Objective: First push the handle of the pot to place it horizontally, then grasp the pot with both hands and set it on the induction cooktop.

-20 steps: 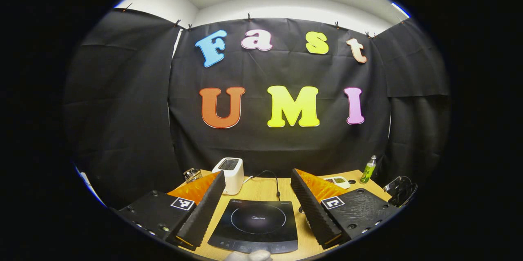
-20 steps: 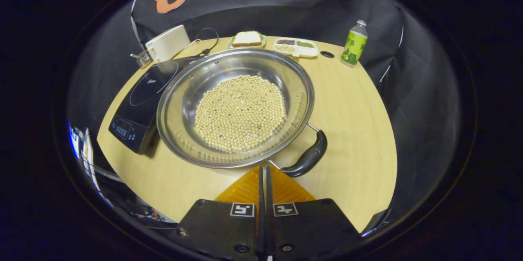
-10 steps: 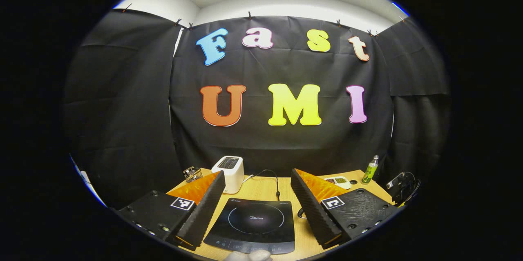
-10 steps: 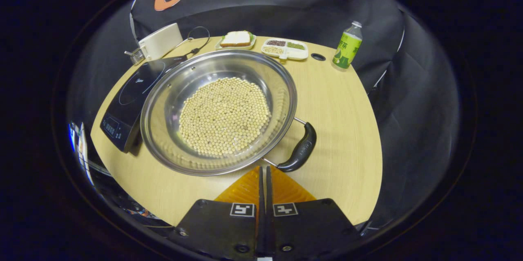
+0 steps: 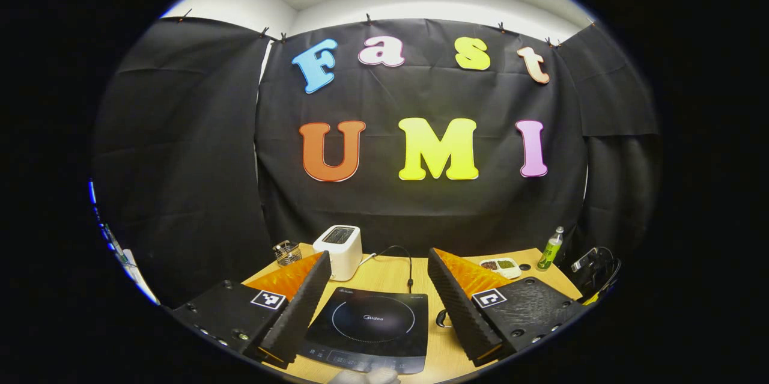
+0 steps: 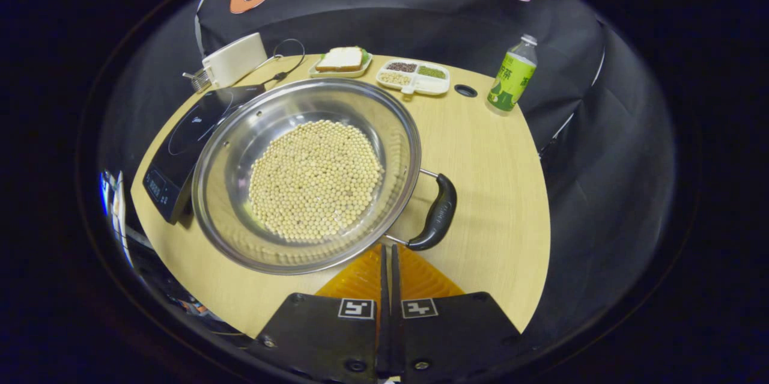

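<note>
While my right gripper [image 6: 388,252] hangs over the near edge of the wooden table [image 6: 492,149], its jaws are pressed together on nothing, tips just short of the lower end of the pot's black handle [image 6: 437,213]. The steel pot [image 6: 303,173], filled with soybeans [image 6: 315,178], sits on the table with its left rim overlapping the induction cooktop [image 6: 186,137]. Behind it stand a white toaster [image 6: 234,59], a plate with a sandwich [image 6: 341,60], a divided dish of grains [image 6: 413,76] and a green bottle [image 6: 510,76]. My left gripper [image 5: 378,288] is raised level, jaws wide apart, framing the induction cooktop [image 5: 367,327] between its fingers [image 5: 300,306], with the toaster [image 5: 338,244] beyond.
</note>
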`<state>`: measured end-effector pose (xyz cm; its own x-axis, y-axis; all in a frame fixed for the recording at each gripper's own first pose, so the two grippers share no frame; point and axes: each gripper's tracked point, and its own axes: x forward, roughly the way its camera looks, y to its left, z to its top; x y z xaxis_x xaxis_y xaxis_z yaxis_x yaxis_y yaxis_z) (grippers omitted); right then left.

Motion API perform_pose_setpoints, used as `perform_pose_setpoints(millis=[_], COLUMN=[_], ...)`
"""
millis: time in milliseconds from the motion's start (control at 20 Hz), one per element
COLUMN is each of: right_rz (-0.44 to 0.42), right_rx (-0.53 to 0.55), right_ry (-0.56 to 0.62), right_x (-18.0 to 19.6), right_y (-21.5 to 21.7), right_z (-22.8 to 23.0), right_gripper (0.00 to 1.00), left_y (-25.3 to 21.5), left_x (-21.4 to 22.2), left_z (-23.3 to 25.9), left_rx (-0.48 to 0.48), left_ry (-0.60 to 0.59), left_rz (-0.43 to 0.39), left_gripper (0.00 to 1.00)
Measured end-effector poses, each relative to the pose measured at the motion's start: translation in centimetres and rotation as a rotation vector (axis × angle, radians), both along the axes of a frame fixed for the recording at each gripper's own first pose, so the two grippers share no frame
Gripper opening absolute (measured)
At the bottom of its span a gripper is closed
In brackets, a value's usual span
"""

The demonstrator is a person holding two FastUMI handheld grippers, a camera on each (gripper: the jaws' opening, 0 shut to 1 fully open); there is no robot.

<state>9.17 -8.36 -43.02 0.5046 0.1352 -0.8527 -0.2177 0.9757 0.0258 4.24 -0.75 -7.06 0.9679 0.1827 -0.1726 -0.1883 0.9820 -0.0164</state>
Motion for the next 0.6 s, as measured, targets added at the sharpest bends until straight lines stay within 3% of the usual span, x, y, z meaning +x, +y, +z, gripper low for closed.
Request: perform_pose_setpoints(millis=[100, 600], right_rz=[0.014, 0.088], right_rx=[-0.003, -0.016], right_ry=[0.000, -0.004], right_x=[0.7, 2.3], right_y=[-0.5, -2.0], right_z=[0.1, 0.1], right_gripper=[0.00, 0.04], left_y=[-0.5, -2.4], left_x=[0.0, -0.3], left_z=[0.0, 0.2], left_rx=[0.003, 0.023], left_ry=[0.004, 0.009], left_rz=[0.016, 0.072], left_gripper=[0.97, 0.97])
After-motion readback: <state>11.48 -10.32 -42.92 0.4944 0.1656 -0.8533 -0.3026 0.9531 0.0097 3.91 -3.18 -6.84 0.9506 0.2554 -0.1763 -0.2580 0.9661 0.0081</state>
